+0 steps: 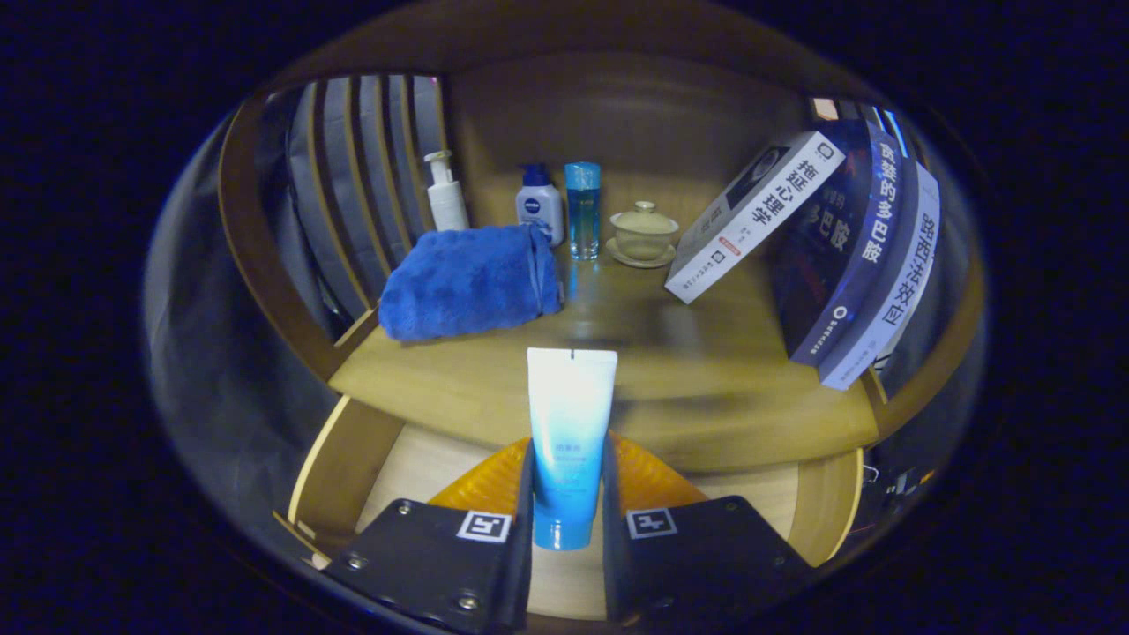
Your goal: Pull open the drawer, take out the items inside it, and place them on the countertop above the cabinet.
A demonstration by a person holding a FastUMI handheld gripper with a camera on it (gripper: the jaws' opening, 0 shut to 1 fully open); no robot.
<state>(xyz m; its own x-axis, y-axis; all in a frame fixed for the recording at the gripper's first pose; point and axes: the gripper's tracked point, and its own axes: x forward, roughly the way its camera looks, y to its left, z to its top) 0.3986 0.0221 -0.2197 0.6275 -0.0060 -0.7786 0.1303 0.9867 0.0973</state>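
Tube [569, 432] clamped upright between both fingers [644, 481].

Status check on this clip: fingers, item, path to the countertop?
Gripper shut on tube, held upright over open drawer. Countertop just ahead, bare at near edge. Towel, books further back.

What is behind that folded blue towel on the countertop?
Behind the blue towel stand a white pump bottle and a blue-capped white bottle, its base hidden by the towel. The claw grips a blue-white tube.
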